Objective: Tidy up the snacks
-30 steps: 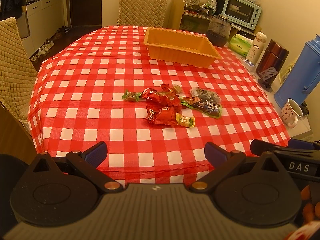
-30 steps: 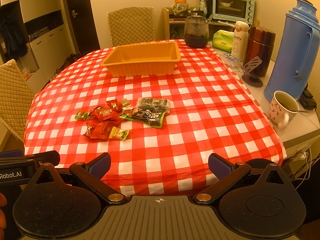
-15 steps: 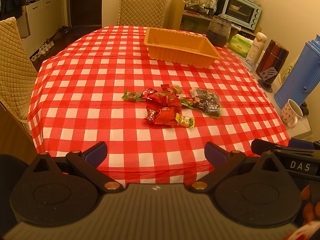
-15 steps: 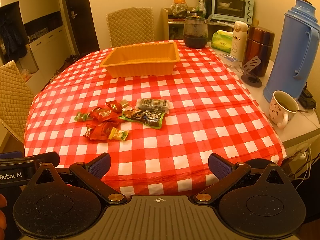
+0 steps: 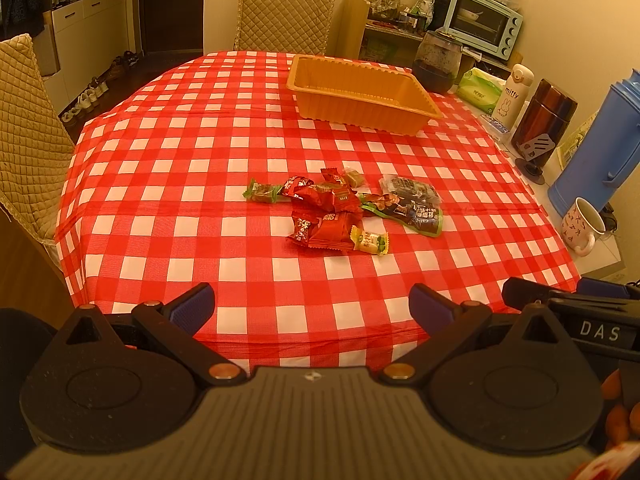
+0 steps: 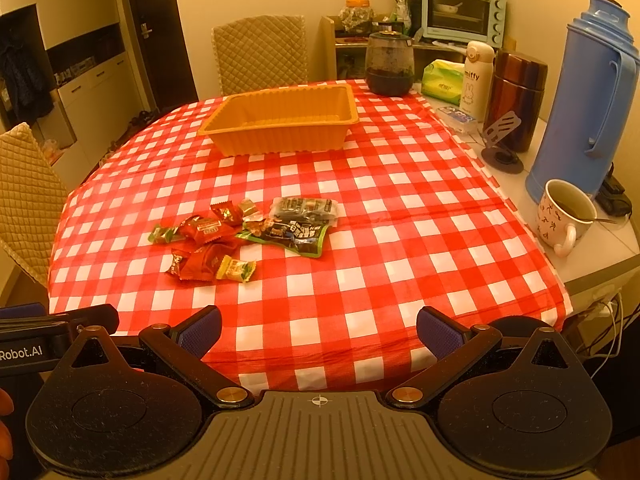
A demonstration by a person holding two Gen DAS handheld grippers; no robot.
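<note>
Several wrapped snacks lie mid-table, well short of the orange tray; left gripper is spread, empty. Right view: right gripper likewise spread; light, crinkly, slippery wrappers probably pinch best by their edges.

we are seeing a red-and-white checked tablecloth, an orange tray, red snack wrappers and a blue thermos.
</note>
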